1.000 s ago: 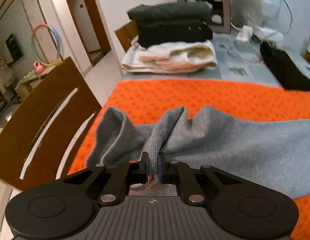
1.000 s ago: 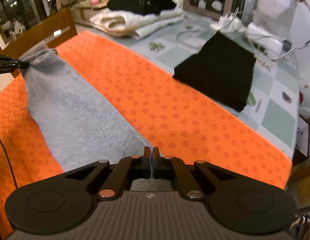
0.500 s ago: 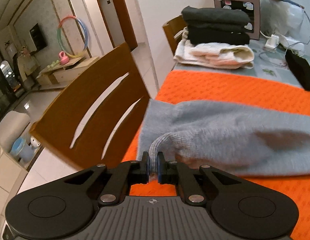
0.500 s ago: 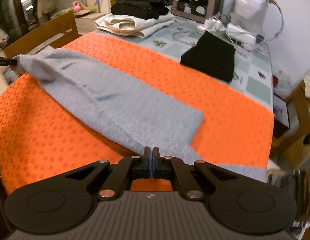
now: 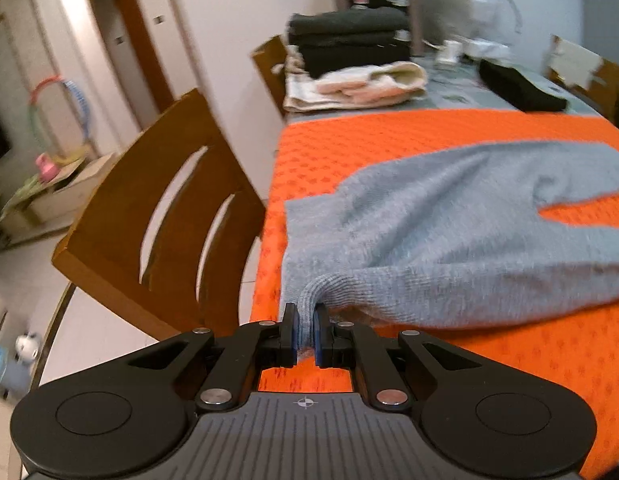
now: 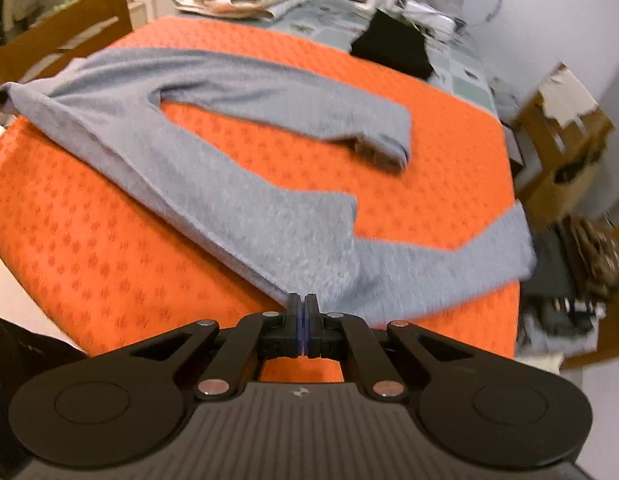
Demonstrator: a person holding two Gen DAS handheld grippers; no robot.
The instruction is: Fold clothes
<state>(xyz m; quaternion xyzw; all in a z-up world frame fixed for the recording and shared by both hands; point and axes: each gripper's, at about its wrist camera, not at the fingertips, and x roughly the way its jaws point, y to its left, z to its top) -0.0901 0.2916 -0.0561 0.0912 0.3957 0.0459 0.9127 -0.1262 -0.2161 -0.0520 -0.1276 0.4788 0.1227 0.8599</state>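
Clenched by both grippers [image 5: 305, 330] [image 6: 303, 320], the grey sweater [image 6: 245, 200] could apparently be dragged off the orange mat's [image 6: 89, 240] near edge.

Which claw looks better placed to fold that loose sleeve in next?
Probably the right claw. It pinches the grey sweater at the hem, near the sleeve trailing off the orange mat. The left claw grips the far corner by the wooden chair.

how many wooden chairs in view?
3. One chair beside the orange mat's left edge, one behind the folded pile at the far end, one on the right side with paper draped over it. More may be hidden.
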